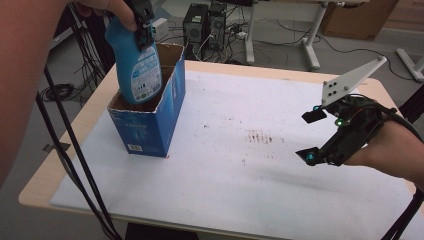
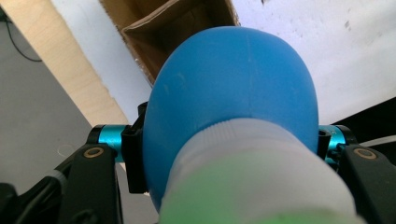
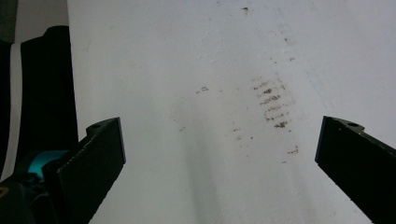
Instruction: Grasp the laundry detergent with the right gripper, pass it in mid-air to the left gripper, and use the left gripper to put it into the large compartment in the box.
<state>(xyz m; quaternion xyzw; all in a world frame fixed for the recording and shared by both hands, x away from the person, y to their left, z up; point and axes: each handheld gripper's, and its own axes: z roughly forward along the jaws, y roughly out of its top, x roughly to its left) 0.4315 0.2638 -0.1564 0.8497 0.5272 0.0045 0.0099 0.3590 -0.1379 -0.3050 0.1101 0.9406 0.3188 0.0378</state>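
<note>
While the left gripper [image 1: 144, 31] clamps the neck of the blue plastic bottle with a printed label and white cap [image 1: 136, 65], the bottle hangs partly inside the open-topped blue cardboard box [image 1: 150, 125], its base below the rim and its shoulders above it. The box stands at the far left of the white mat [image 1: 240, 170] that covers the light wooden table [image 1: 60, 165].

Several things could go wrong from here. In the high view the bottle leans against the near-left part of the opening; if it goes down at that tilt, its base may catch the cardboard wall and drag or tip the light box, which nothing steadies. The box's top flaps are torn and uneven, so an edge could snag the label. The grip sits high, on the narrow neck just under the cap, as the left gripper view shows [image 2: 229, 130]; a heavy bottle could swing or slip between the jaws. Letting go too early would drop it and might knock the box over.

The right gripper [image 1: 310, 136] hovers over the bare mat at the right, jaws spread wide with nothing between them, well apart from the box and unable to brace it.

Counted: one bottle, one box, one mat, one table, two grippers.
</note>
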